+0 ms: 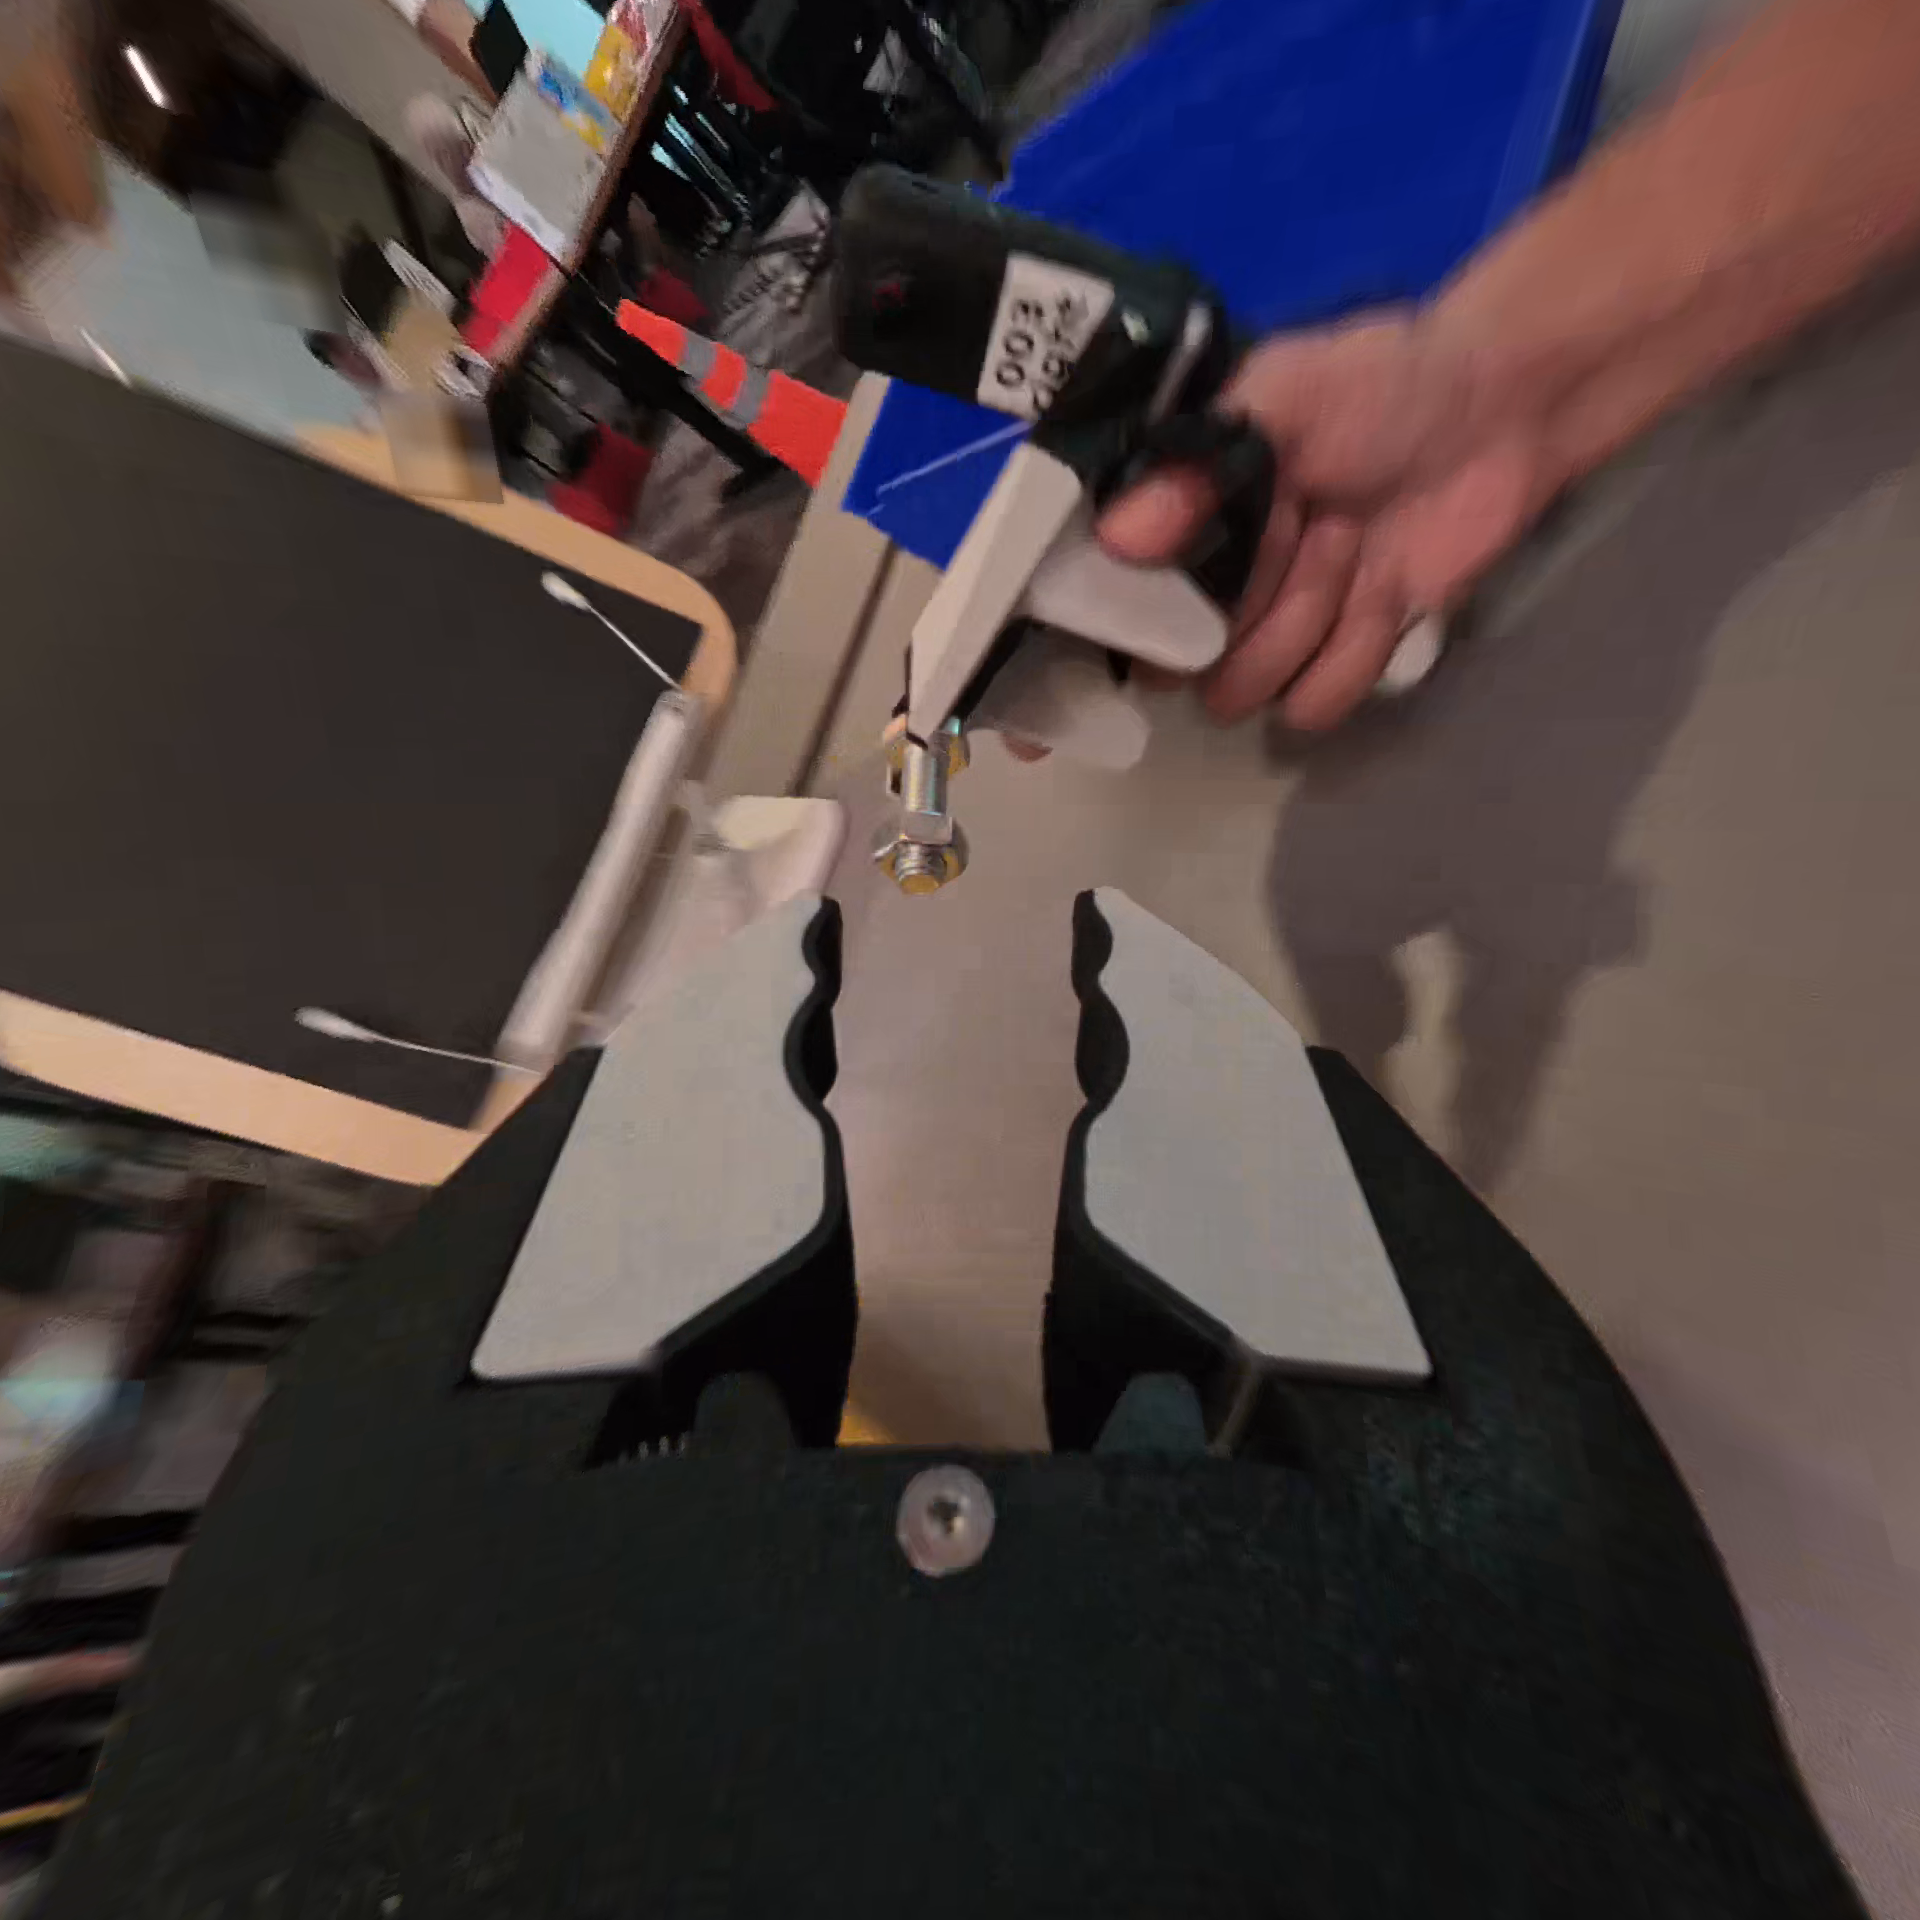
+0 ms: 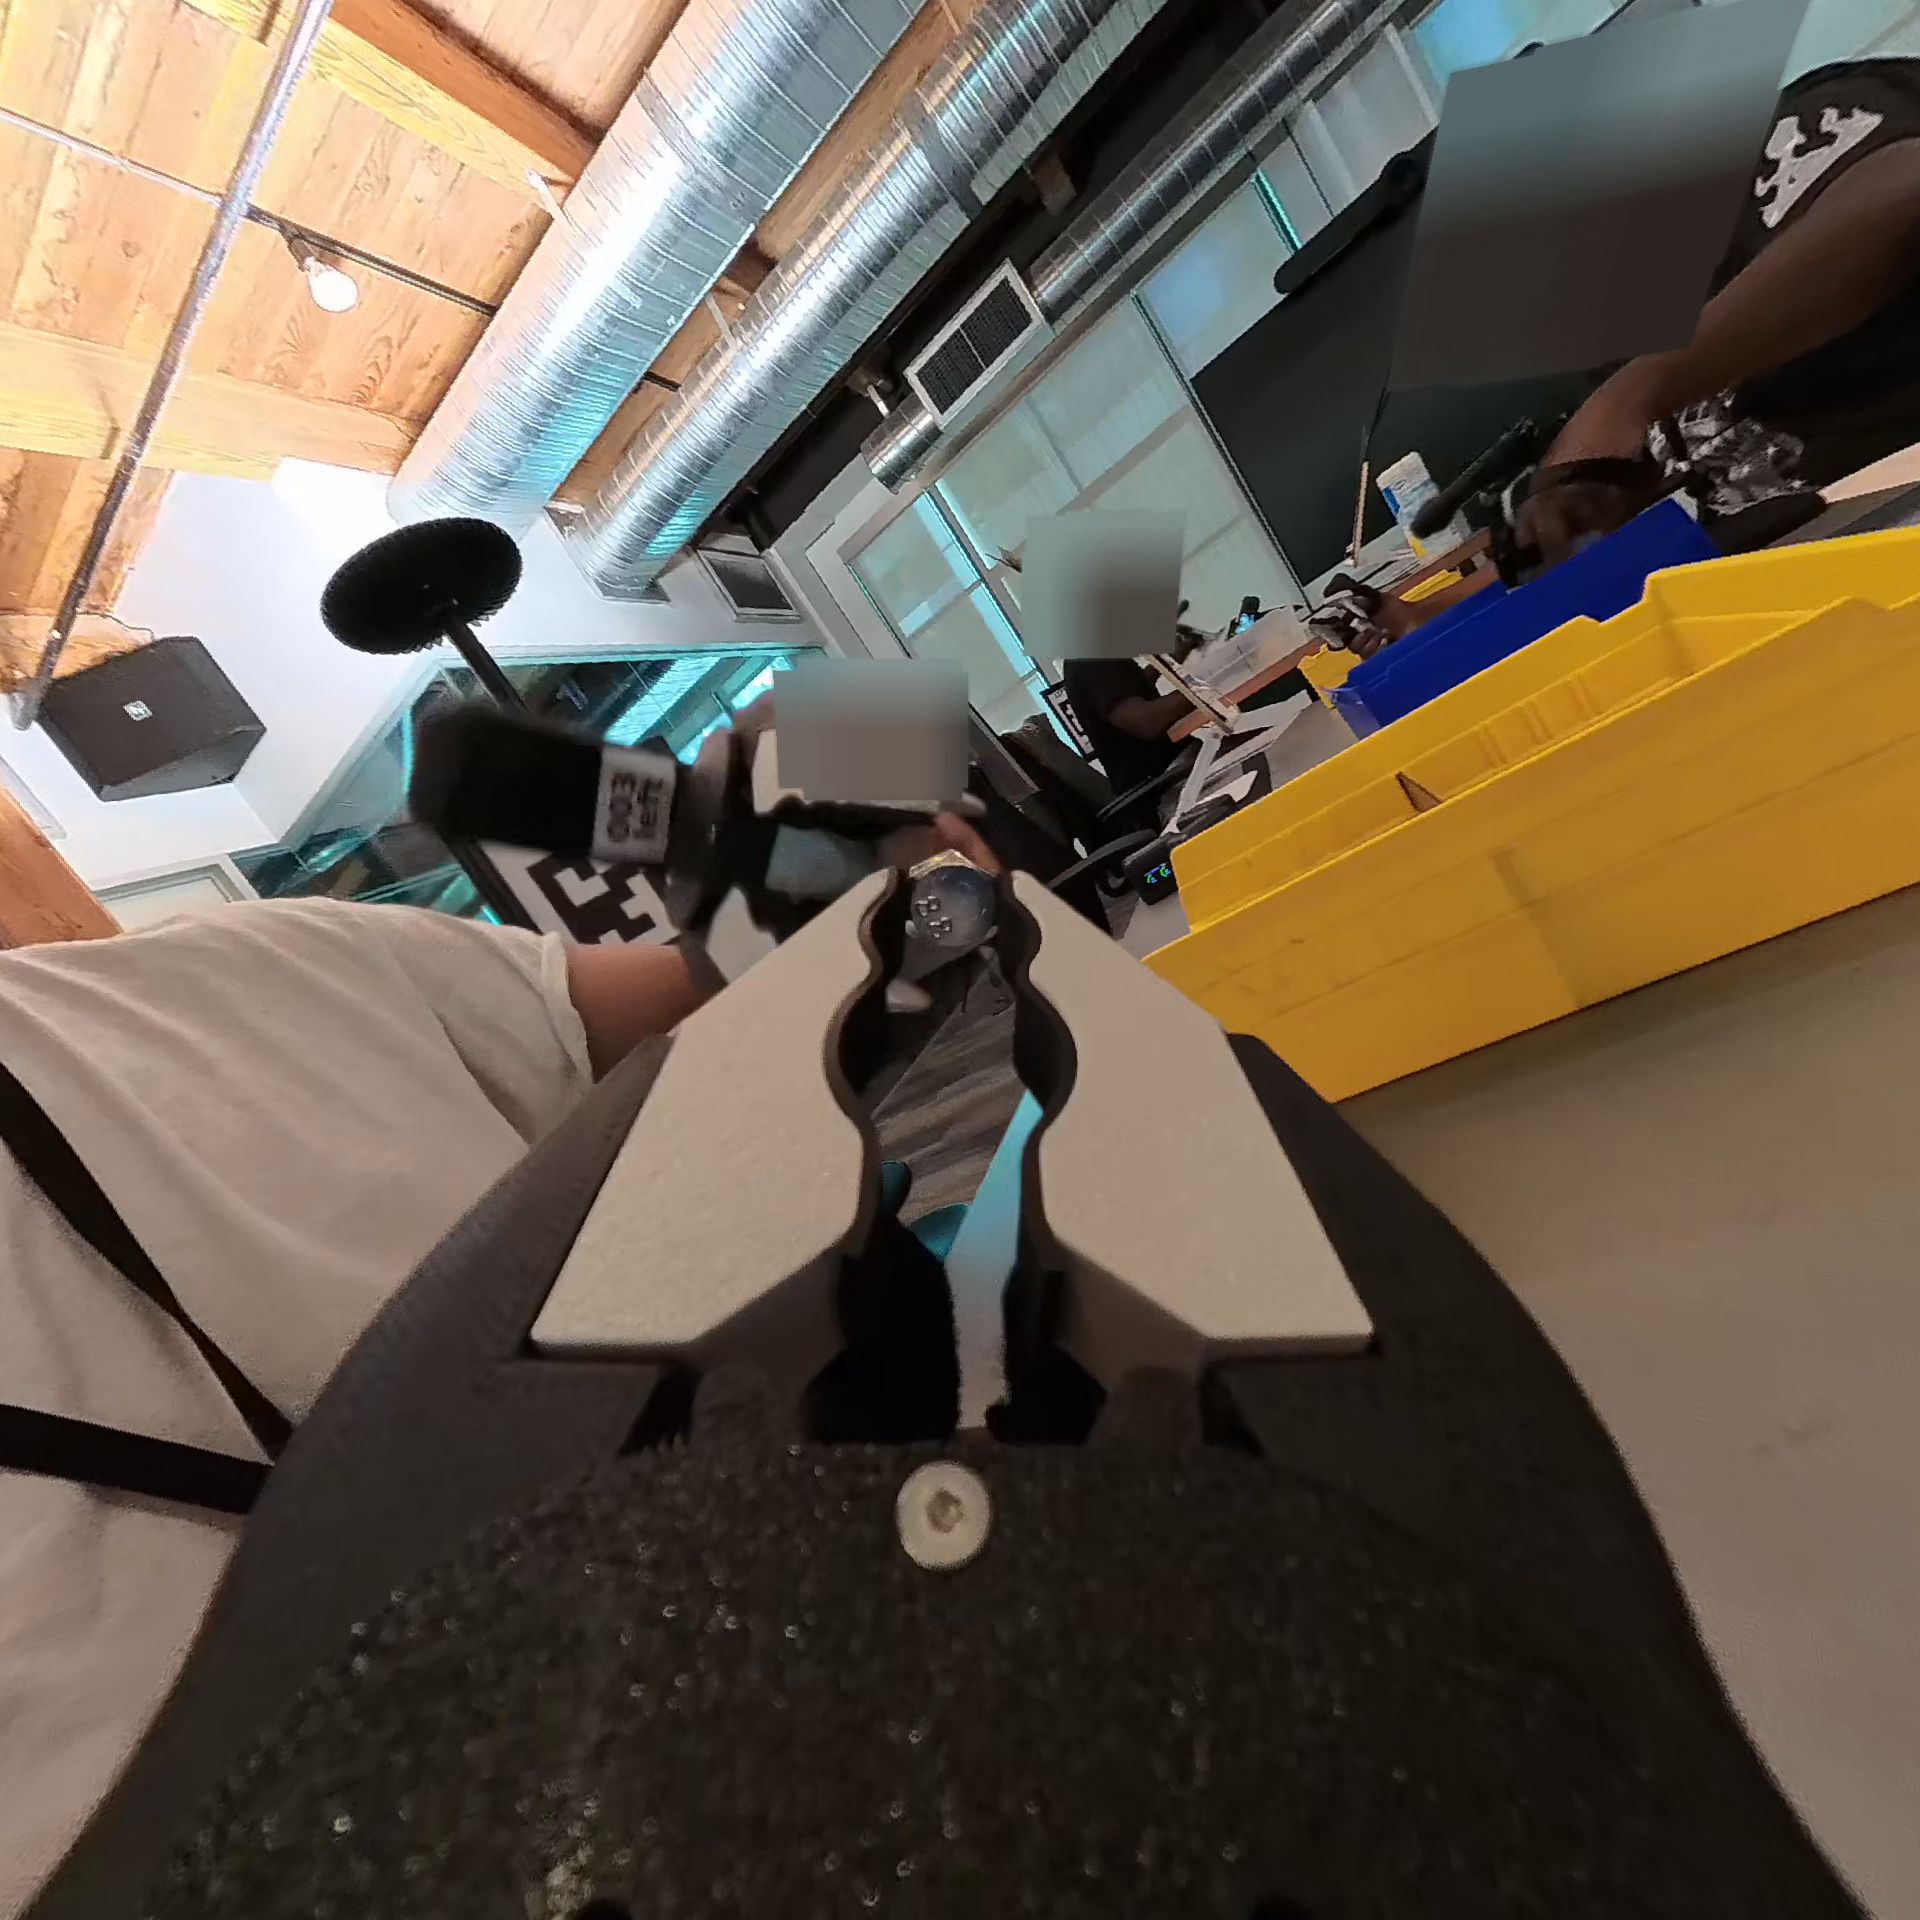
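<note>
My left gripper [image 1: 956,904] is open and empty above the grey table [image 1: 1558,1039]. Just beyond its fingertips is a silver bolt [image 1: 920,790] with a nut and washer [image 1: 923,847] near its threaded end, which points at me. My right gripper [image 1: 925,727], held by a hand [image 1: 1382,520], grips the bolt at its far end. In the right wrist view my right gripper [image 2: 953,888] is shut on the bolt's round head [image 2: 951,906], with both pads against it. The left gripper's black body [image 2: 520,779] shows blurred behind the bolt.
A black mat on a wooden board [image 1: 260,675] with cotton swabs [image 1: 613,623] lies to the left. A small white object [image 1: 779,842] sits near the board's corner. A blue bin [image 1: 1299,156] stands behind. Yellow bins [image 2: 1558,779] stand on the right. People sit at far tables. The gap from one gripper's tips to the other's is roughly 4 cm.
</note>
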Available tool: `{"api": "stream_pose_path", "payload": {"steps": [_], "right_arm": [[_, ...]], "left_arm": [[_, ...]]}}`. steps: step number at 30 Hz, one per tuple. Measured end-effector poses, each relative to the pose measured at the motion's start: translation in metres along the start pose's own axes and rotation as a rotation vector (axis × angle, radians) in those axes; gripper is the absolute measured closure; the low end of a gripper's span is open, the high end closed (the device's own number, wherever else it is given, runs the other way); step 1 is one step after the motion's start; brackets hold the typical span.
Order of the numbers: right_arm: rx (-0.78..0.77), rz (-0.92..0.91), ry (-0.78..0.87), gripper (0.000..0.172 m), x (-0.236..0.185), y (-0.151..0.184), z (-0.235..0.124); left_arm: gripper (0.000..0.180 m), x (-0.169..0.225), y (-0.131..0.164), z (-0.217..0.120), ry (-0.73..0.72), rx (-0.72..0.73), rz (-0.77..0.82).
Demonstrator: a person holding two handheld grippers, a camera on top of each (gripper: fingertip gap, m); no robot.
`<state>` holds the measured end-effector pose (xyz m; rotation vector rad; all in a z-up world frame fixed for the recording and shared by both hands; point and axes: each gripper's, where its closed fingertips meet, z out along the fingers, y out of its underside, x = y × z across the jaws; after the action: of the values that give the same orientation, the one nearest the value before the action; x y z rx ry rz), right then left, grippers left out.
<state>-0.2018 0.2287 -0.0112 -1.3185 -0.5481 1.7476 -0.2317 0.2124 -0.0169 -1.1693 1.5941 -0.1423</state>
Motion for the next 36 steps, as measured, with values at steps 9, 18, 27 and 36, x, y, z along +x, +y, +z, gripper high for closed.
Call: {"api": "stream_pose_path", "payload": {"steps": [9, 18, 27, 36], "right_arm": [[0.04, -0.134, 0.079, 0.155, 0.002, -0.007, -0.001], [-0.112, -0.315, 0.126, 0.155, 0.001, 0.02, 0.01], [-0.102, -0.319, 0.116, 0.155, -0.001, 0.021, 0.012], [-0.023, -0.153, 0.056, 0.155, 0.0, 0.012, 0.008]], "left_arm": [[0.151, -0.006, 0.005, -0.003, 0.564, 0.308, -1.701], [0.148, 0.003, 0.013, 0.006, 0.796, 0.35, -2.154], [0.165, 0.01, 0.008, 0.003, 0.898, 0.284, -2.114], [0.165, 0.005, 0.006, 0.009, 0.358, 0.177, -0.898]]}}
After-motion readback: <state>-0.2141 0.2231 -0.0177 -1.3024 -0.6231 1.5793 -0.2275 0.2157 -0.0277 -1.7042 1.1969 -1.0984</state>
